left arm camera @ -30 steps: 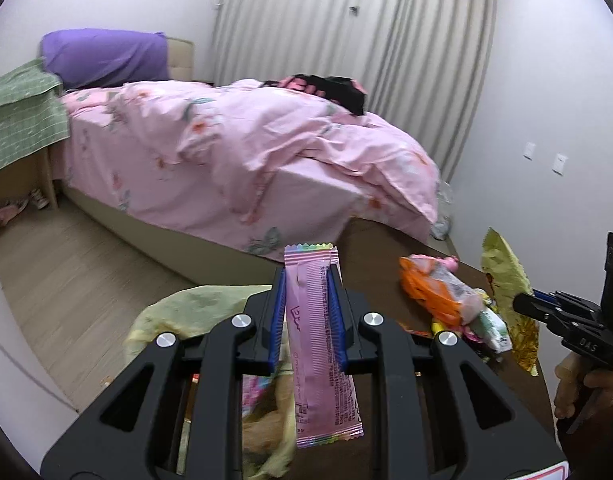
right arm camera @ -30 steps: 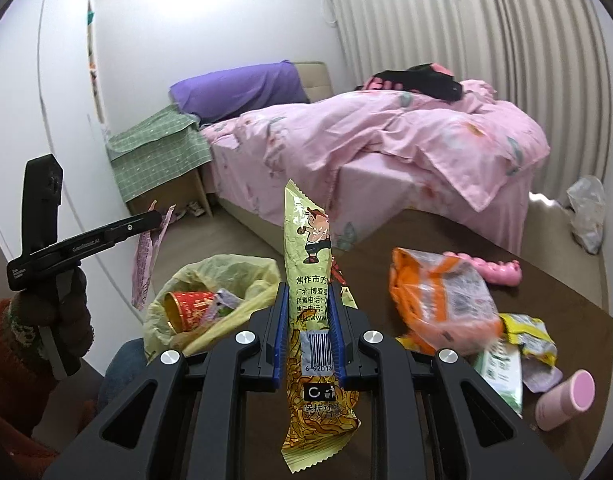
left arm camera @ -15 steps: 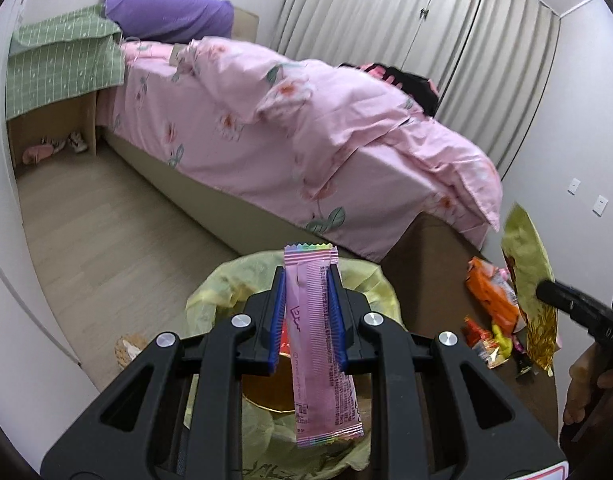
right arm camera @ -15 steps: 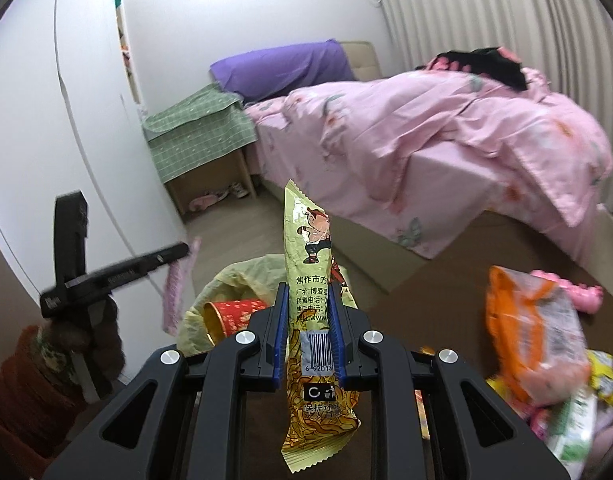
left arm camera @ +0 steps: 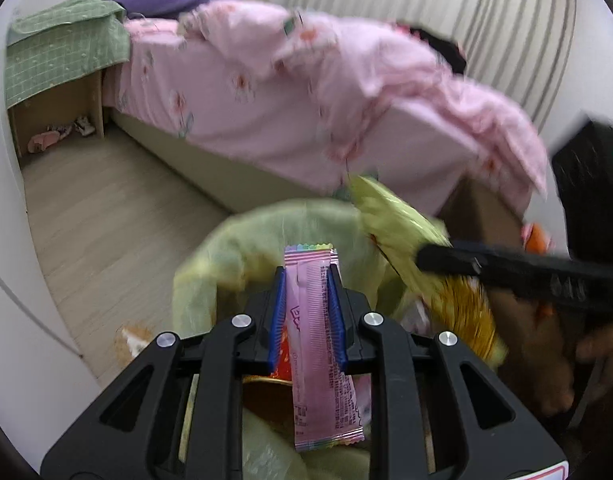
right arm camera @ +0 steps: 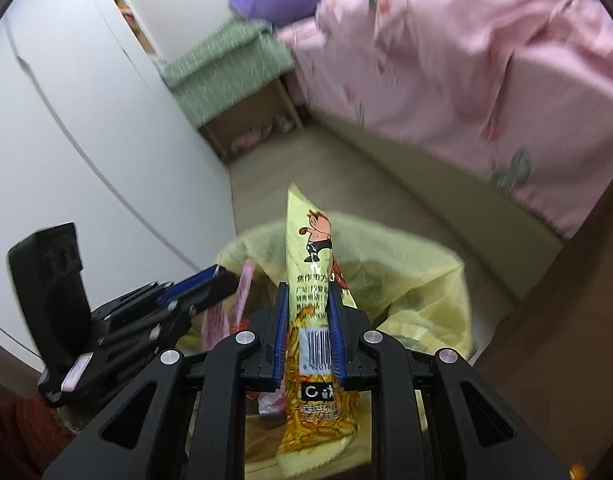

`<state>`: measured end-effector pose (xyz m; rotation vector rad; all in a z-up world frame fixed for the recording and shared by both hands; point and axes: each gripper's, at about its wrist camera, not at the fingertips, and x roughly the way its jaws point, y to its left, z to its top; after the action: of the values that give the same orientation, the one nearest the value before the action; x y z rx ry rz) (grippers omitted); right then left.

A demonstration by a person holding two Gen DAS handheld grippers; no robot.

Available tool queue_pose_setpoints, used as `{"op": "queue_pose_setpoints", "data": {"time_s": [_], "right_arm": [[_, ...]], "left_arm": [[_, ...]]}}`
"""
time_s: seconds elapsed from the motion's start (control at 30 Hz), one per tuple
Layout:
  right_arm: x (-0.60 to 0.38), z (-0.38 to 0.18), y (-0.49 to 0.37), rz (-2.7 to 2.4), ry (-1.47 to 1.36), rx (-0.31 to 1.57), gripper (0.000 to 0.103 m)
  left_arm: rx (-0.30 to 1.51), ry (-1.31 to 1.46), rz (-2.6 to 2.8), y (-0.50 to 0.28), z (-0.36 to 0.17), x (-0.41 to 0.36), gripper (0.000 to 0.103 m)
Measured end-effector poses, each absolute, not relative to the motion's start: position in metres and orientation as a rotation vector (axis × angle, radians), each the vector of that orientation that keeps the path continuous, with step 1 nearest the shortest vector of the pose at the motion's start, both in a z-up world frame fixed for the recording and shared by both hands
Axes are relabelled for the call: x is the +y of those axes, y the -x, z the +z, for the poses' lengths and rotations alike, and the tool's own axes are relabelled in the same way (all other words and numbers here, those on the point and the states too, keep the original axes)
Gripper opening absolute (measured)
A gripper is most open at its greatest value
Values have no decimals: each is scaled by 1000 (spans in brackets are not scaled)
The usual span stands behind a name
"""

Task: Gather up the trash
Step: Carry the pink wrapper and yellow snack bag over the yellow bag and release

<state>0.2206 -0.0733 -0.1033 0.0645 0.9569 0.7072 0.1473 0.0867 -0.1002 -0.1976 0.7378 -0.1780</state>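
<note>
**Left wrist view: both wrappers now hang over the trash bag**

The left gripper is closed on a pink wrapper. The wrapper stands up between the blue pads and its lower end hangs down over the open yellow trash bag. A second ago the bag was only a small bit at the bottom of this view, with the brown tabletop beside it. Now the bag fills the middle, so the gripper has come right over it. A red and gold cup peeks out inside the bag.

In the right wrist view, the right gripper is closed on a yellow snack bag. It also hangs over the mouth of the trash bag. Before, it was over the tabletop near the other trash. Now the left gripper sits close on its left side, also over the bag.

Both views are blurry, so the hands seem to be moving fast.

I think both pieces are ready to be dropped. Letting go should send them into the bag. More trash probably waits on the tabletop, so the job is likely not finished.
</note>
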Motion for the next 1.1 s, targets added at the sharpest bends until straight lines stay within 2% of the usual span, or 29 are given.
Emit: {"op": "queue_pose_setpoints", "data": {"time_s": [0.13,0.37,0.5,0.57,0.6,0.63,0.83,1.0,1.1], "right_arm": [[-63,-121,-227,715,17,1035,19],[-61,-123,-221,742,58,1042,19],[-60,-121,-213,737,79,1016,21],[-65,-117,-208,733,48,999,31],[-67,-114,-205,732,36,989,41],[-69,-112,-205,731,30,982,45],[-91,-85,-184,699,-11,910,53],[-133,-51,-143,596,-13,796,55],[-169,-35,-115,534,-35,720,67]], "left_arm": [[796,139,-179,-141,-116,79,18],[799,288,-165,-137,-110,105,20],[786,344,-176,-136,-99,111,44],[760,347,-144,-134,-88,114,45],[745,351,-130,-132,-82,116,48],[728,357,-114,-132,-75,120,51],[638,373,-83,-124,-38,127,59],[630,341,-129,-121,-23,104,60],[639,326,-174,-118,-20,82,60]]}}
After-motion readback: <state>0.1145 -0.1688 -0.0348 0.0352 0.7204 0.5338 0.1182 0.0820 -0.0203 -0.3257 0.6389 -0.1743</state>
